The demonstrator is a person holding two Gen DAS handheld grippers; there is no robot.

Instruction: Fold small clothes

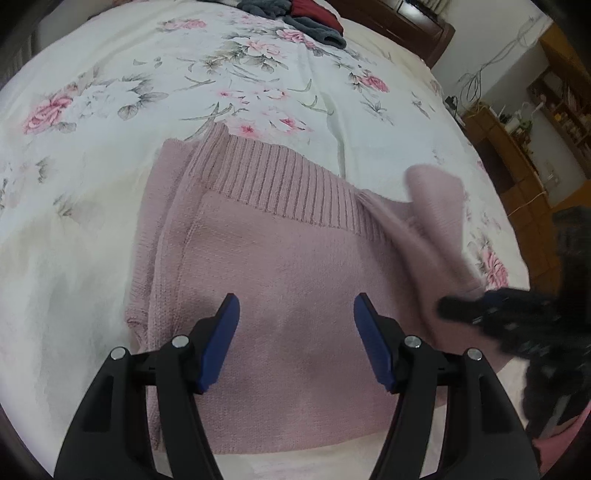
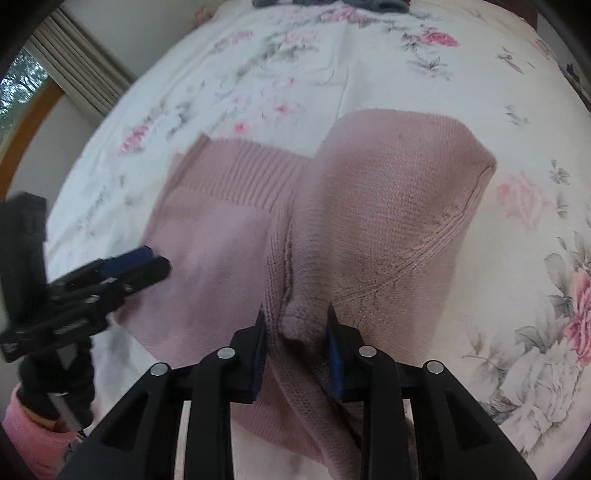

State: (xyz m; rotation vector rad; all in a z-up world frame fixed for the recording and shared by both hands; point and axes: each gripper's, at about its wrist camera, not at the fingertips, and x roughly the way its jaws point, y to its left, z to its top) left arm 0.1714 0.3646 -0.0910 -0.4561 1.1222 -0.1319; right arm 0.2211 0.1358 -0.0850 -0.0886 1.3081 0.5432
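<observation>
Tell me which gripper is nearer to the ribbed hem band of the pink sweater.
Left. The left gripper hovers open over the sweater body just below the ribbed hem band. The right gripper holds a fold at the sweater's right side, farther off.

Left gripper (image 1: pixel 296 306): my jaws spread wide, nothing between them.
Right gripper (image 2: pixel 296 314): my jaws pinching cloth.

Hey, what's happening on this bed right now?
A person with a gripper in each hand is folding a pink knit sweater on a floral bedspread. The right gripper is pinching a bunched fold of the sweater and lifting that side over. The left gripper hangs open above the flat part, holding nothing. A pile of dark clothes lies at the far end.
</observation>
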